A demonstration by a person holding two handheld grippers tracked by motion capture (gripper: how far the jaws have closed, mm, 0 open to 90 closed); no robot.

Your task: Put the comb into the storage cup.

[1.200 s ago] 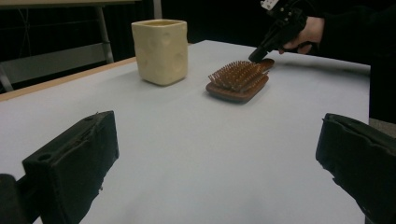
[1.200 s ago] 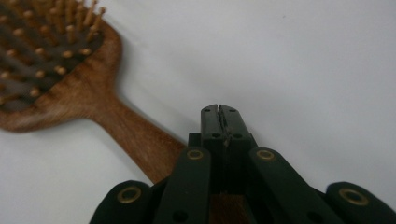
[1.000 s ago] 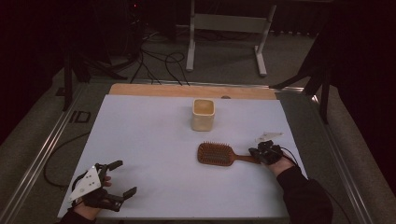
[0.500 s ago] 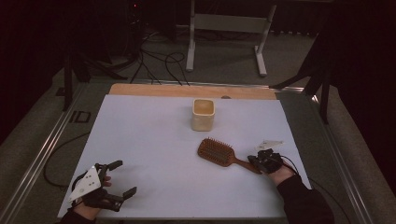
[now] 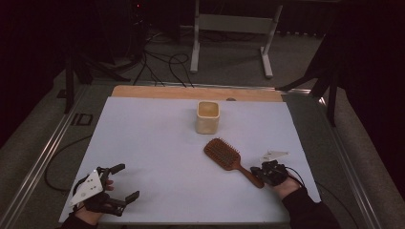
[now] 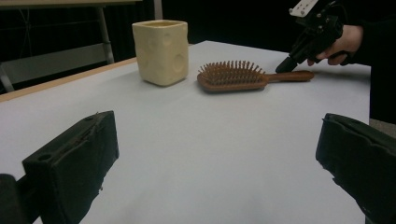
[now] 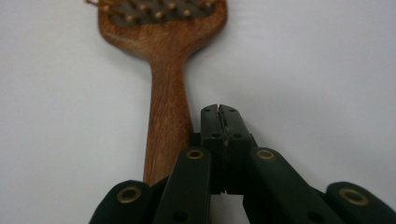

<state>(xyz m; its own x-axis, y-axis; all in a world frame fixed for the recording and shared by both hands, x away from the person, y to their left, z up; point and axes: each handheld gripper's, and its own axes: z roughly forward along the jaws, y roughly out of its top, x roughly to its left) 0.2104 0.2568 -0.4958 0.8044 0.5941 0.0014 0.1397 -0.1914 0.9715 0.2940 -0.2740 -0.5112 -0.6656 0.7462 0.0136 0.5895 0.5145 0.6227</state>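
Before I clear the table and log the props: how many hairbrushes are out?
1. The wooden hairbrush lies bristles up on the white table, near the cream cup, its handle beside the shut right gripper.

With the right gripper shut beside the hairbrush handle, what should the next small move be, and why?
Probably keep nudging sideways against the handle. The right gripper is shut, jaws pressed together beside the hairbrush handle, not around it, so it can only push; the cup stands apart behind.
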